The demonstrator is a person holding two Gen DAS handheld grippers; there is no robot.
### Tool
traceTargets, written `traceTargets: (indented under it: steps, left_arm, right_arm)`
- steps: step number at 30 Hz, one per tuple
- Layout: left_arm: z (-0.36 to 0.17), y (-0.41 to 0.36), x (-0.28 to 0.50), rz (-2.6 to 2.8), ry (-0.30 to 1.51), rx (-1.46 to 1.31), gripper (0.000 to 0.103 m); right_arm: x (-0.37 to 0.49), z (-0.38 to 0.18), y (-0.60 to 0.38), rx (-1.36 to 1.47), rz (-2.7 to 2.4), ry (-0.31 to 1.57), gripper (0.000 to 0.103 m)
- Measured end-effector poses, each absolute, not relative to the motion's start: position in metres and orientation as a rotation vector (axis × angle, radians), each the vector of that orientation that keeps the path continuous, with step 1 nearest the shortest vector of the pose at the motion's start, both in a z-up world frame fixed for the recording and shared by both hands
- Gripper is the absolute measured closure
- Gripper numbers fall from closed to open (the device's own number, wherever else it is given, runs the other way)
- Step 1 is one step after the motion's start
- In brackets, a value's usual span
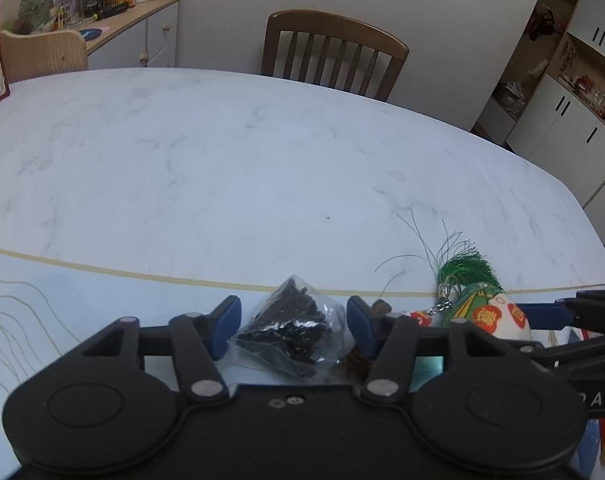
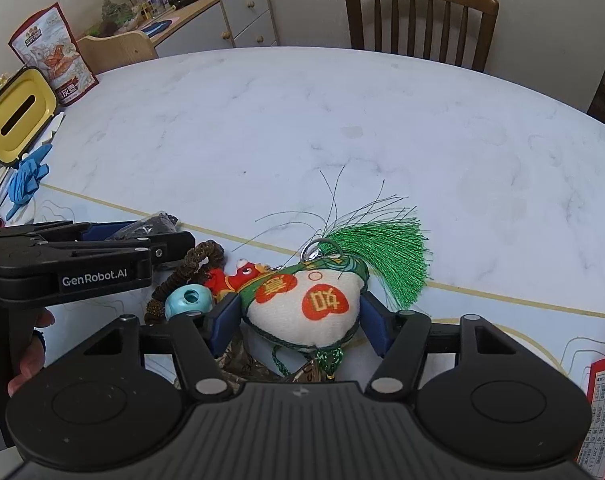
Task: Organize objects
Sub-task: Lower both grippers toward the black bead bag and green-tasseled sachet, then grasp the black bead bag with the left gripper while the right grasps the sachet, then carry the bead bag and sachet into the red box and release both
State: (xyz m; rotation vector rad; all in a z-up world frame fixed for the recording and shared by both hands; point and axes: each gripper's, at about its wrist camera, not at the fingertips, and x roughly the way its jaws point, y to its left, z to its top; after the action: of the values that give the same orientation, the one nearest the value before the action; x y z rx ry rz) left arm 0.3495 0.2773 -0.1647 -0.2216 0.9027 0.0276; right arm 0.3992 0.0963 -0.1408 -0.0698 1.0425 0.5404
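Both grippers straddle soft items, jaws spread: left gripper [image 1: 288, 322] around the plastic bag [image 1: 292, 326], right gripper [image 2: 298, 316] around the embroidered sachet [image 2: 306, 308]. Risk: the green tassel [image 2: 382, 252], centre frame, could snag on lift.

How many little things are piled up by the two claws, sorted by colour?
Black: 1, the bag of black bits
White with green tassel: 1, the sachet charm
Red: 1, the toy figure
Light blue: 1, the bead
Brown: 1, the braided cord
Total: 5
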Motion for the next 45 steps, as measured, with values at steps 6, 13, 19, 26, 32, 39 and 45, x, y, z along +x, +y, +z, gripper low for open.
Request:
traceTargets:
  steps: [6,13,19,26,32,39,45]
  left_arm:
    - [-0.163,0.278,0.348,0.025,0.903,-0.22,0.061]
    - [-0.155,0.279,0.341,0.027,0.906,-0.218,0.063]
    - [-0.144,0.279,0.332,0.021,0.896,-0.228,0.064]
    - [-0.117,0.273,0.318,-0.013,0.88,-0.24,0.064]
    - [-0.087,0.26,0.307,-0.07,0.867,-0.282,0.064]
    - [-0.051,0.229,0.294,-0.149,0.842,-0.272,0.064]
    - [-0.029,0.188,0.286,-0.214,0.843,-0.229,0.064]
  right_arm:
    - [0.395,-0.132,0.092,-0.071,0.539,1.01,0.044]
    - [0.391,-0.107,0.076,-0.016,0.549,0.981,0.044]
    - [0.382,-0.077,0.056,0.044,0.567,0.942,0.044]
    - [0.371,-0.04,0.029,0.12,0.579,0.893,0.044]
    - [0.355,-0.012,0.004,0.135,0.57,0.859,0.044]
    - [0.336,0.012,-0.032,0.15,0.54,0.83,0.044]
    - [0.322,0.025,-0.073,0.164,0.499,0.805,0.044]
